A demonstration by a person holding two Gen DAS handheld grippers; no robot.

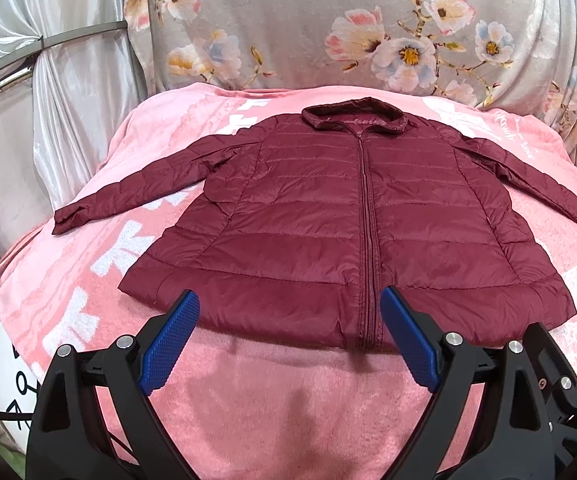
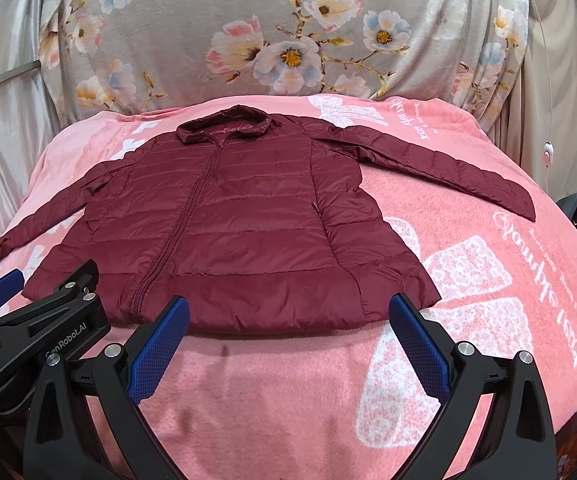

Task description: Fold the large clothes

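A dark red quilted jacket (image 1: 308, 216) lies flat and zipped on a pink blanket (image 1: 248, 412), collar far, hem near, both sleeves spread out to the sides. It also shows in the right wrist view (image 2: 240, 216). My left gripper (image 1: 290, 304) is open and empty, hovering just above the hem near the zip. My right gripper (image 2: 288, 308) is open and empty, above the hem on the jacket's right half. The left gripper's body (image 2: 36, 332) shows at the lower left of the right wrist view.
The pink blanket (image 2: 468, 280) with white print covers a raised surface. A floral grey cloth (image 1: 328, 24) hangs behind it. Silvery curtains (image 1: 48, 92) hang at the far left. A white cord with a switch (image 2: 547, 156) hangs at the right.
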